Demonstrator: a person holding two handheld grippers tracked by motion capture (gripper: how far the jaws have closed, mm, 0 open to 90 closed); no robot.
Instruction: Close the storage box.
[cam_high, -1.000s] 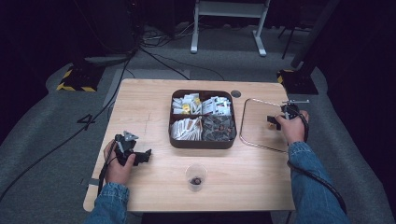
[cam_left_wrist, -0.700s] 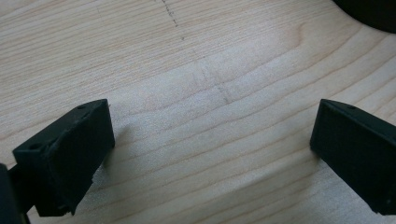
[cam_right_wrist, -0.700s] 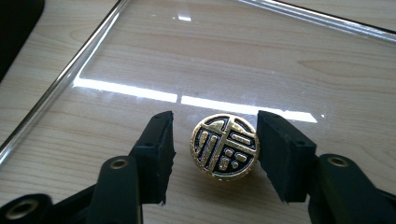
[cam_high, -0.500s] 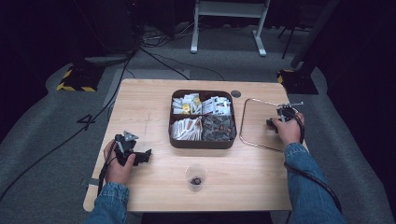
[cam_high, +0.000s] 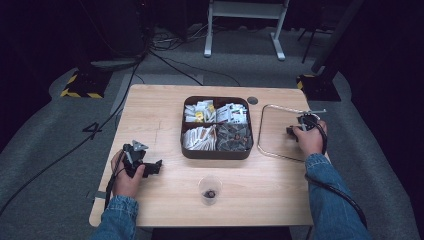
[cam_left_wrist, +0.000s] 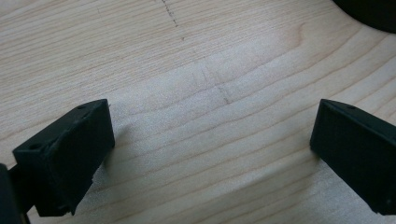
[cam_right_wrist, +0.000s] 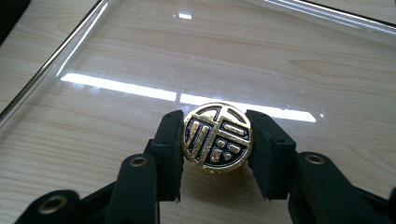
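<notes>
As the right tongs (cam_right_wrist: 217, 140) clamp it, gold-and-black knob (cam_right_wrist: 217, 136), perhaps a Chinese character.

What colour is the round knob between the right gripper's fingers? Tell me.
Gold with a black raised character pattern, on the round knob; right gripper view shows it best.

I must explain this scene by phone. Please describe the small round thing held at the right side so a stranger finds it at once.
Start at the light wooden table and go to the clear glass tray with a metal rim, right of the dark brown divided box of packets. Over that tray, the right tongs press on a round gold and black disc. Its raised gold character sets it apart.
</notes>
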